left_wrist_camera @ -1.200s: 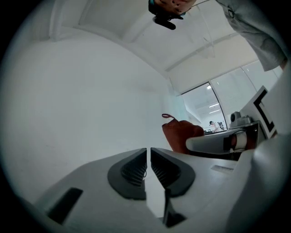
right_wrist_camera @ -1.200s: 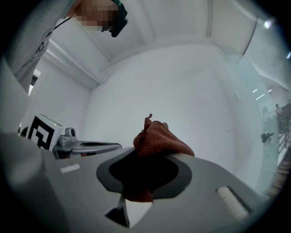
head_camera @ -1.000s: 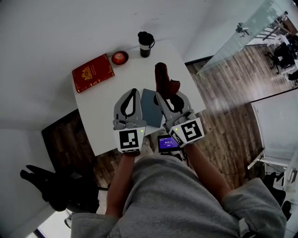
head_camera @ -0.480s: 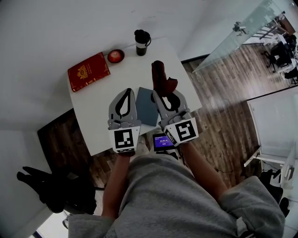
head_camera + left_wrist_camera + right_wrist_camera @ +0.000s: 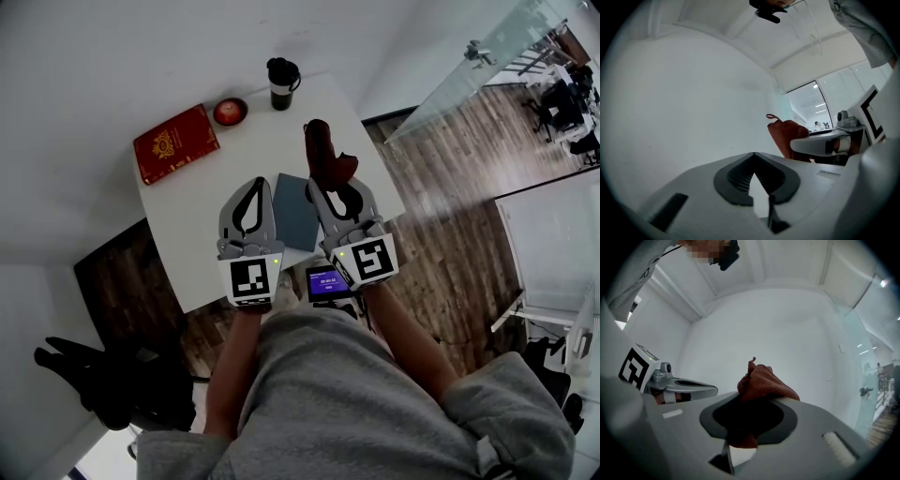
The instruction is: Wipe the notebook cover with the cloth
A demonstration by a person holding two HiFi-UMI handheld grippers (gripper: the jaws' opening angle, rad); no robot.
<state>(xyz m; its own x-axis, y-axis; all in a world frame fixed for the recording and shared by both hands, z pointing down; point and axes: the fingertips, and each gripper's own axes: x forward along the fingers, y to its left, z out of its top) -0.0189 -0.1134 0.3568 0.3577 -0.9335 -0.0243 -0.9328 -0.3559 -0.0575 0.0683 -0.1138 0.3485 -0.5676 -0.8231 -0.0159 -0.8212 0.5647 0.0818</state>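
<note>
Barely shifted since second ago, both grippers over near table [image 5: 187, 239] edge. My left gripper [image 5: 262, 186]: fingers together, empty. My right gripper [image 5: 321, 190]: clamped on rust cloth [image 5: 323, 157]. Grey-blue notebook [image 5: 295, 214] flat between them. Red book [image 5: 175, 143] beyond.

Office, open-plan type. Glass partition wall [image 5: 487, 66] on the right, with desks and black swivel chairs [image 5: 574, 103] behind it. Wood-plank floor [image 5: 450, 197], plain white walls [image 5: 112, 56]. Small white table [image 5: 187, 225] set into the corner, lidded travel mug [image 5: 281, 84] on it. Left gripper view shows ceiling light strips [image 5: 820, 105] past the glazing.
</note>
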